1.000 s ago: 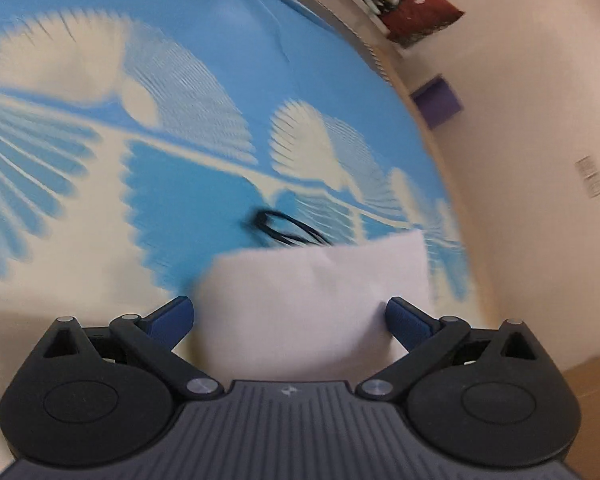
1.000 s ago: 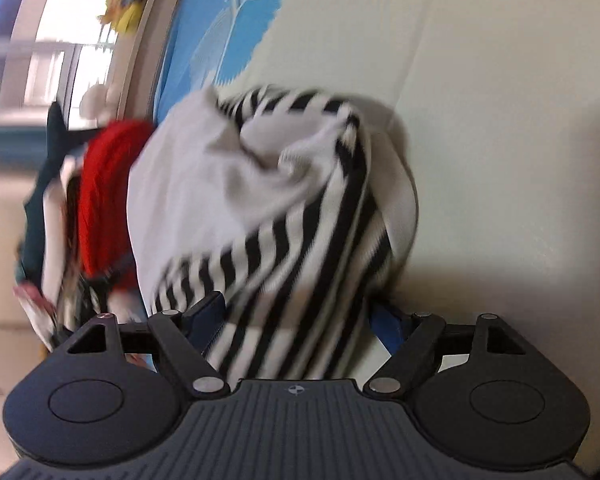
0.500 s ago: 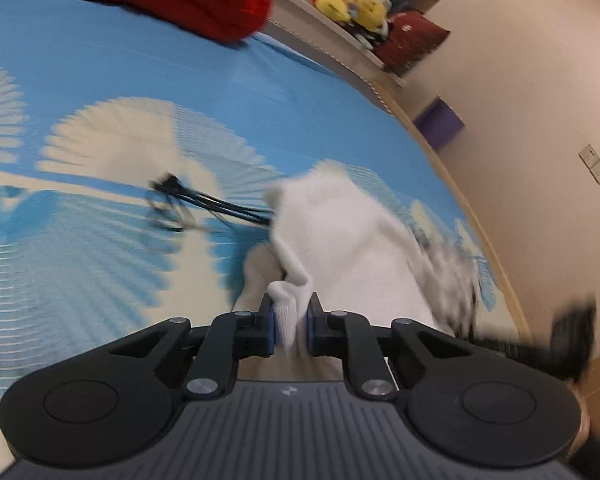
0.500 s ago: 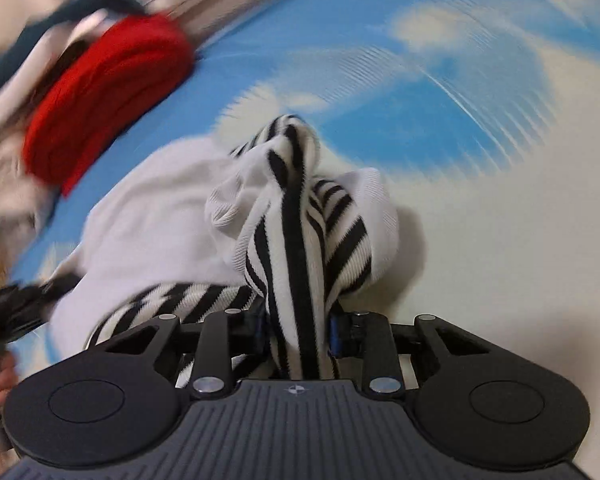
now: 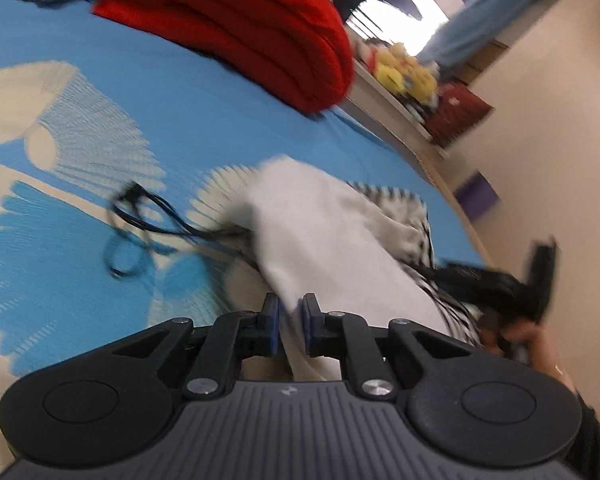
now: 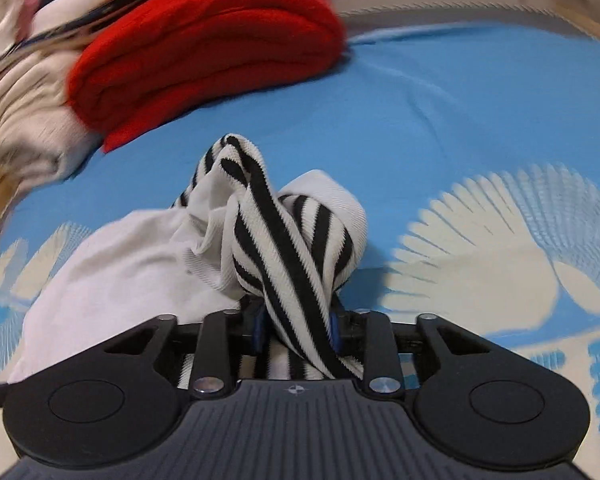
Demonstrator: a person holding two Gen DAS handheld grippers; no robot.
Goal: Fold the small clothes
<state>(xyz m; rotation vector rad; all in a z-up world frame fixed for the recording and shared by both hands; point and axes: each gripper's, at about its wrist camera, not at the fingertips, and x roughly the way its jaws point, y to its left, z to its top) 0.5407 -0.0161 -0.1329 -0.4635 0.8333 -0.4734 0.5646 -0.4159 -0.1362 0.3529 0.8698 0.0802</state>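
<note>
Near the middle of the bed (image 6: 460,92), the garment (image 6: 112,264) hangs bunched between both claws. The left gripper (image 5: 288,316) is pinched on its plain white edge; the right gripper (image 6: 296,324) is clamped on a twisted wad of striped cloth (image 6: 276,248). The risks, as I judge them: the wad holds several layers, so spreading may leave the piece twisted; the thin white edge may slip out under tension; and the black cord (image 5: 140,216) lying beside the cloth could snag and drag along.
</note>
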